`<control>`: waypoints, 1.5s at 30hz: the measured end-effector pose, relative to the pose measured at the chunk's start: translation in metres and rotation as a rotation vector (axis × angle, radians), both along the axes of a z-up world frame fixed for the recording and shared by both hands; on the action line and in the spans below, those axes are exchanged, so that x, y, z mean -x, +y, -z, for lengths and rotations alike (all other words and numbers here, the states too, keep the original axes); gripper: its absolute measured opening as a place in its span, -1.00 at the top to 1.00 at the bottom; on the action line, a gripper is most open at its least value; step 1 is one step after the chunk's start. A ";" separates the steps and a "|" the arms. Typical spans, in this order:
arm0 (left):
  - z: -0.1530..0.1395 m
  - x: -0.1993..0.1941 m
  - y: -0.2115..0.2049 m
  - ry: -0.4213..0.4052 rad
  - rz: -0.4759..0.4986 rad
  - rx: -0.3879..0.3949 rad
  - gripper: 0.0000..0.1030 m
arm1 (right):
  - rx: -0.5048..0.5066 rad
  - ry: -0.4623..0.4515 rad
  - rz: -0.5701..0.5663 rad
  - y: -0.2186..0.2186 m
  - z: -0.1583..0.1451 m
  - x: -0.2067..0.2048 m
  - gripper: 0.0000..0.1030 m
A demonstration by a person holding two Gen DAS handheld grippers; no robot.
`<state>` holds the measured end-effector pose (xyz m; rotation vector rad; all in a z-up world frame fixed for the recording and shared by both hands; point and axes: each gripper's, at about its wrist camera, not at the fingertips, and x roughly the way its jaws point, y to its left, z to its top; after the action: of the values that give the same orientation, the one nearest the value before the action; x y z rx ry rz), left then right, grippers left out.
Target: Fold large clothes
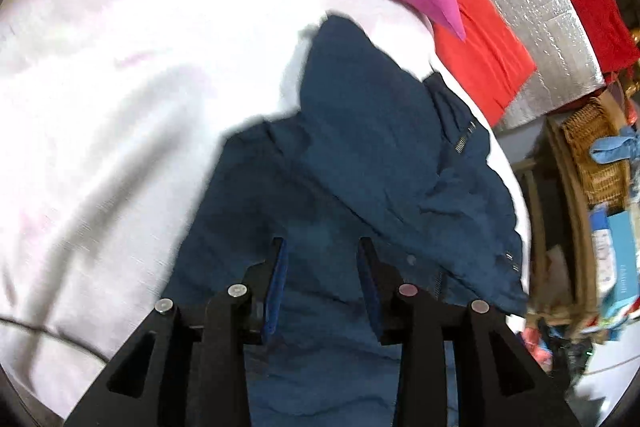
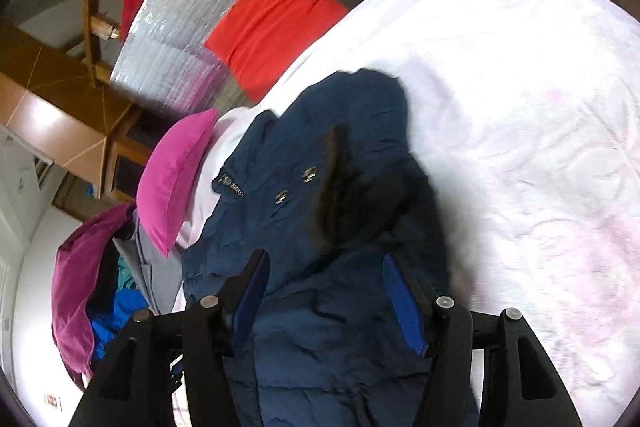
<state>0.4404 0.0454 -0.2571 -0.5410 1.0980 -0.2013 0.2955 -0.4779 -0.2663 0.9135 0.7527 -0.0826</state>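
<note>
Left gripper: fingers parted, nothing pinched, dark blue jacket below the gap. Right gripper: fingers wider apart, also released, above the same jacket. Around it: pink pillow just beside the jacket's edge, folded red cloth on a silver mat further off, heap of clothes at the side. Jacket lies crumpled on the white bedspread, hood with dark fur trim up, snaps and zipper showing.

Both wrist views look steeply down, close over the same navy jacket on the bed
</note>
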 end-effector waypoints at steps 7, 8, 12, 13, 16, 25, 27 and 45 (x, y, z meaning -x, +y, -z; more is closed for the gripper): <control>-0.003 -0.022 0.021 -0.093 -0.104 -0.095 0.03 | 0.039 -0.012 0.091 -0.025 0.005 -0.009 -0.38; 0.001 -0.028 0.025 -0.091 -0.118 -0.093 0.03 | 0.046 -0.011 0.094 -0.027 0.006 -0.013 -0.44; 0.009 -0.046 0.029 -0.079 -0.127 -0.069 0.02 | 0.043 0.003 0.103 -0.036 0.020 -0.034 -0.46; 0.010 -0.048 0.029 -0.077 -0.125 -0.065 0.01 | 0.027 0.007 0.105 -0.038 0.025 -0.039 -0.46; 0.017 -0.058 0.028 -0.059 -0.119 -0.056 -0.02 | -0.007 0.005 0.104 -0.040 0.035 -0.052 -0.51; 0.027 -0.073 0.010 -0.042 -0.114 -0.111 0.01 | -0.017 -0.005 0.074 -0.030 0.047 -0.073 -0.57; 0.028 -0.072 0.007 -0.047 -0.105 -0.127 0.09 | 0.053 0.007 0.043 -0.020 0.044 -0.077 -0.43; 0.018 -0.068 -0.007 -0.022 -0.091 -0.194 0.16 | 0.066 0.043 0.083 -0.022 0.031 -0.073 -0.11</control>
<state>0.5081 0.0389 -0.2756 -0.4126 1.0566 -0.0205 0.3688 -0.4994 -0.2978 0.8819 0.7474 -0.2000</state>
